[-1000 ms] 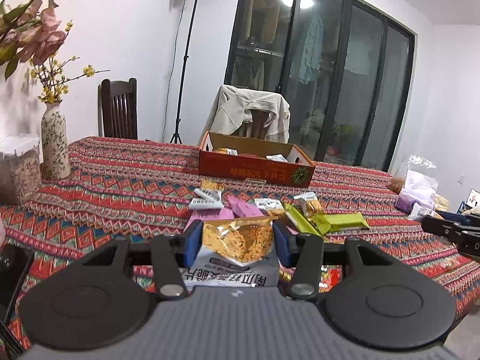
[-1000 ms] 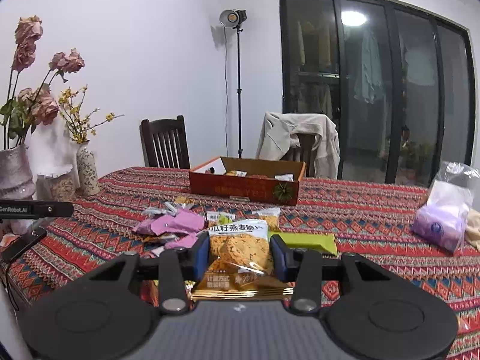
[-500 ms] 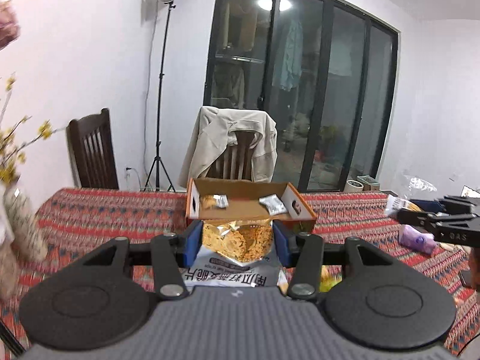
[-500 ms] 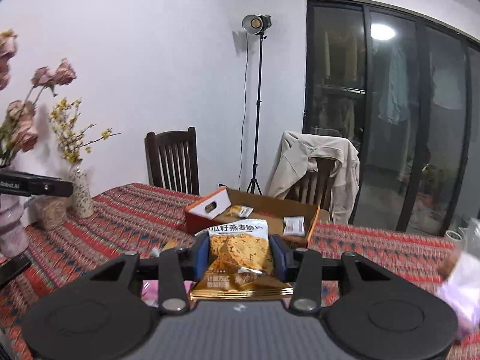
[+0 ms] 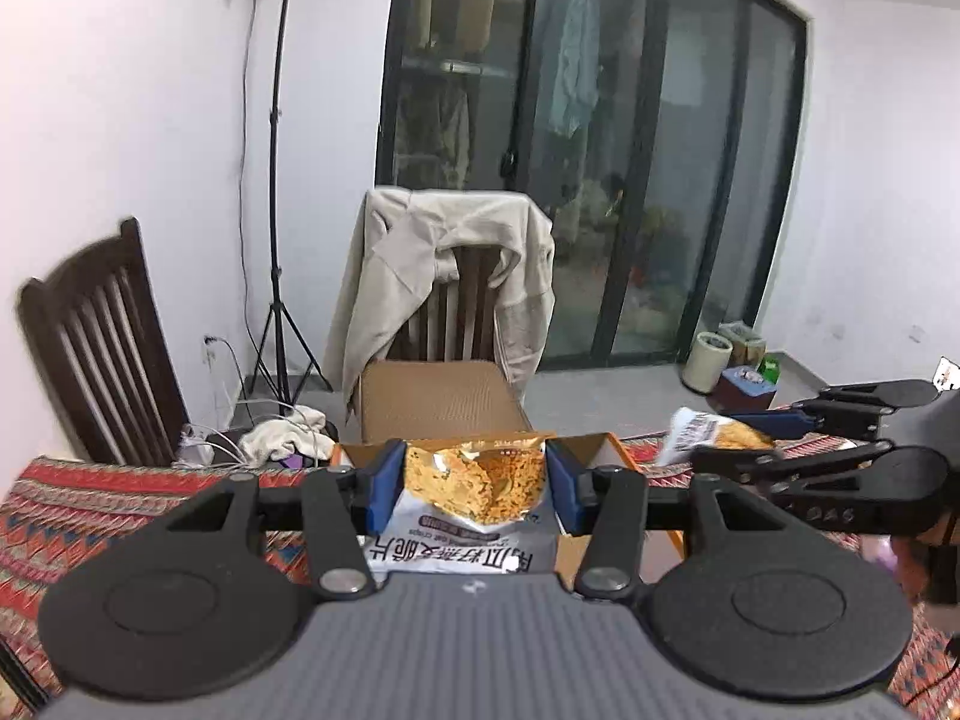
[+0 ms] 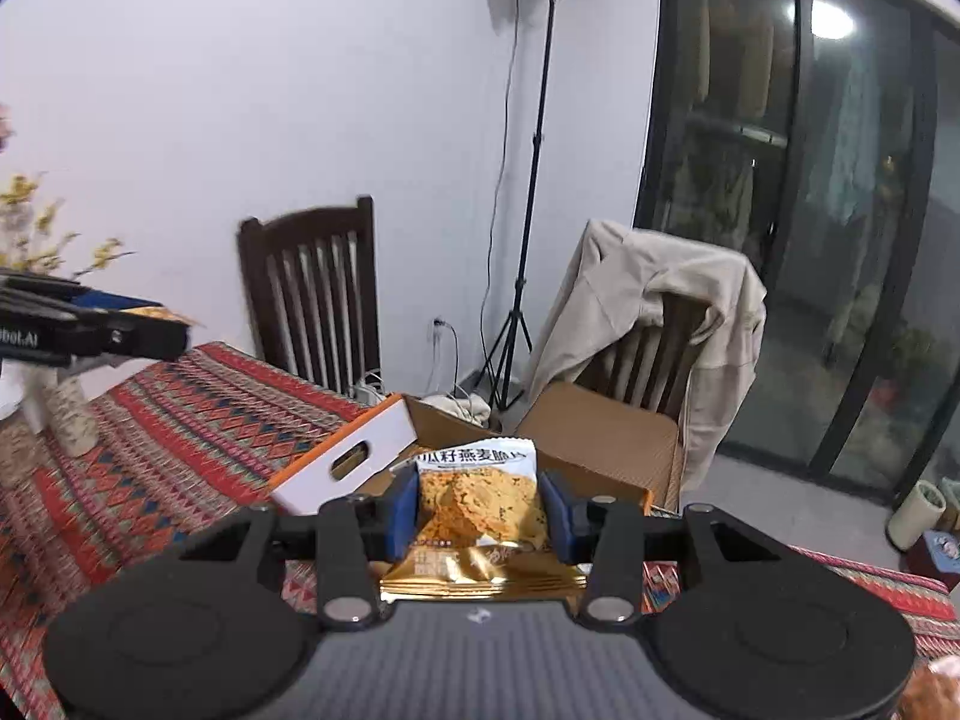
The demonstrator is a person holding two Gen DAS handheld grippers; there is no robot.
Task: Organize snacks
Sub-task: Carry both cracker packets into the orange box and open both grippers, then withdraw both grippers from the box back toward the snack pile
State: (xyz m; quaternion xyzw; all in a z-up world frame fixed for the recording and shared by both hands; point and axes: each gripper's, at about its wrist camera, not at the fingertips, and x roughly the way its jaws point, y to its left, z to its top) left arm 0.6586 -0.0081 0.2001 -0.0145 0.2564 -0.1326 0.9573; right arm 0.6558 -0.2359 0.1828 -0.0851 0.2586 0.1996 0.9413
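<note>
Both claws were clenched on glossy, crinkled foil packets of oat crisps, ready for dropping into the cardboard box (image 6: pixel 384 450). The left claw (image 5: pixel 474 483) pinched its packet (image 5: pixel 474 480) just short of the box's open flaps; the right claw (image 6: pixel 480 507) held its packet (image 6: pixel 480 498) above the box's near rim, over the woven-patterned bench (image 6: pixel 180 420)

Glossy foil snack packet (image 5: pixel 474 483); matt corrugated cardboard box (image 6: pixel 600 441); woven cloth tablecloth (image 6: pixel 180 420).
</note>
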